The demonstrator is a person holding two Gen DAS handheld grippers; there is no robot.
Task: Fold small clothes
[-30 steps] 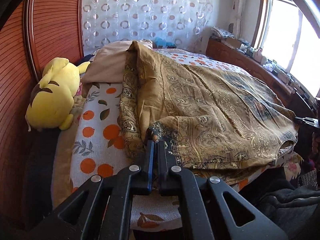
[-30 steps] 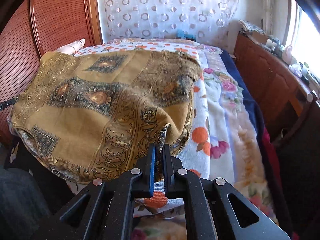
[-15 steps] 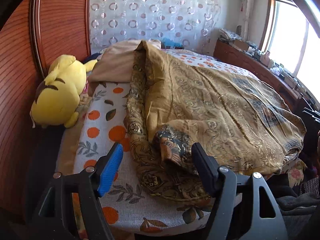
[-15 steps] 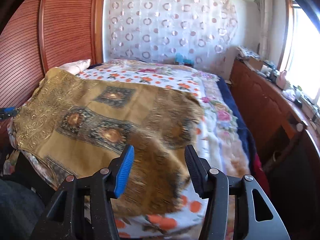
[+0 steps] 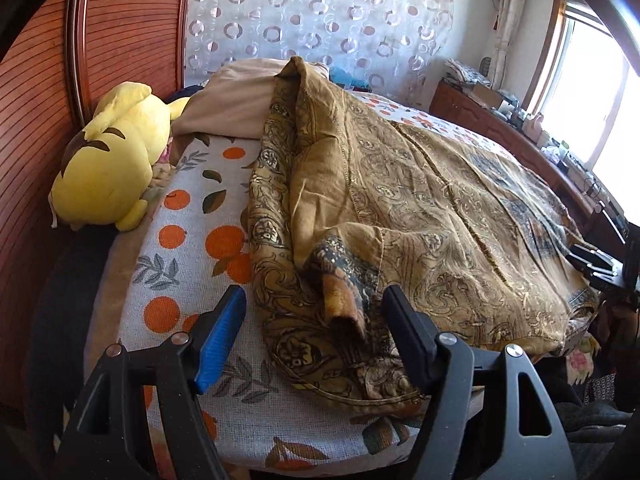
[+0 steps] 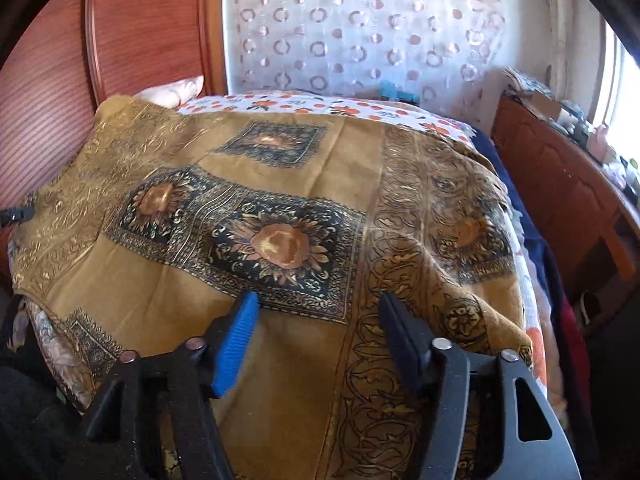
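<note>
Cloth hiding bed, both hand-held grippers agape, right's jaws just widened

Left gripper stood wide open, angled downward, 1 blue-padded finger on the left of its view and 1 black finger on the right, neither pad pressing anything. Right gripper was also apart and angled downward, jaws having just been opening, blue pad left, black finger right, nothing gripped. Its tip showed at the far right edge of the left wrist view.
</note>
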